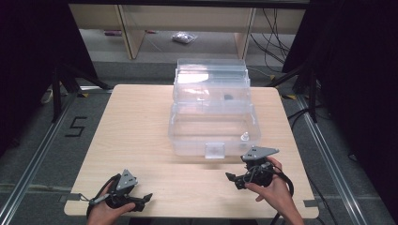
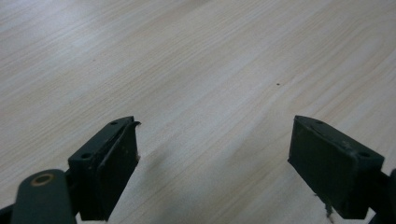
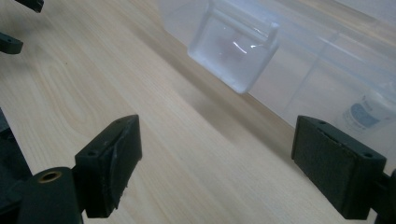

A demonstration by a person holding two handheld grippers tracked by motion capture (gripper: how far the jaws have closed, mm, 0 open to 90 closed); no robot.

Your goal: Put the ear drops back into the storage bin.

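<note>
A clear plastic box point(image 1: 187, 136) stands in the middle of the wooden table with its lid point(image 1: 211, 75) tipped up at the back. Its front latch point(image 1: 215, 150) hangs down, and that latch point(image 3: 233, 51) appears close ahead in the right gripper view. Inside, a small white bottle point(image 1: 244, 136) stands at the front right corner; the bottle point(image 3: 366, 112) shows through the wall. A small dark item point(image 1: 228, 97) lies farther back. My right gripper point(image 1: 233, 180) point(image 3: 217, 158) is open, just in front of the box. My left gripper point(image 1: 145, 201) point(image 2: 215, 158) is open over bare wood at the front left.
The table point(image 1: 136, 136) has wide bare wood left of the box. Its front edge runs just below both hands. The left gripper's jaw tips point(image 3: 14, 28) appear at the top left of the right gripper view. Shelving legs and cables stand on the floor beyond.
</note>
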